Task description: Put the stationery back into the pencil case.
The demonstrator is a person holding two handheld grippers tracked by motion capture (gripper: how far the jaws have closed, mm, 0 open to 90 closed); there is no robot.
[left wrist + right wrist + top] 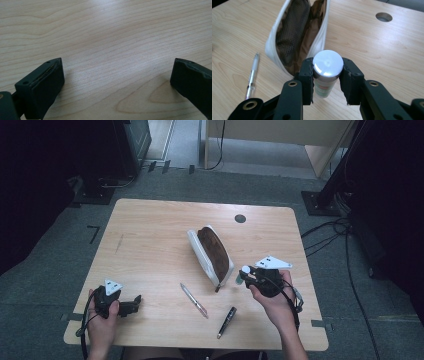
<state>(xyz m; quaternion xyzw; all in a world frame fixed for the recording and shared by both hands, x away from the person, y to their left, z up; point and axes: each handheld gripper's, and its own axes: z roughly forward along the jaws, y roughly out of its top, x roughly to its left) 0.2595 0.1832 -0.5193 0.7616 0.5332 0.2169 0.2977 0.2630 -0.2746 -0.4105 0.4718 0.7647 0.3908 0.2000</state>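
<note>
Glue stick [327,75] clamped, upright, white cap facing you, and your right gripper [327,77] has both pads pressed on its sides just under that cap. That's a firm hold on a round body, taken high where the cap's lip can stop it sliding down. In the high view your right gripper [245,276] sits at the near right of the table [150,230], with the stick just off the near end of the pencil case [211,254].

Look past the jaws: the case lies on its side, mouth gaping toward you, brown lining and mesh pocket showing. I'd say it's left that way so the stick can go straight in without a second hand prying it apart. The stick hangs right before the near end of the opening, so the approach reads as short.

Farther out to the left, a clear pen [194,300] lies on the wood, and a black pen [226,321] lies nearer to you. Both are apart from the case, likely waiting their turn.

Your left gripper [131,305] rests low at the near left, jaws spread wide with bare wood between them, grasping nothing. Parked there it stays out of the way, well apart from the case, yet close enough to steady the case if it shifts.
</note>
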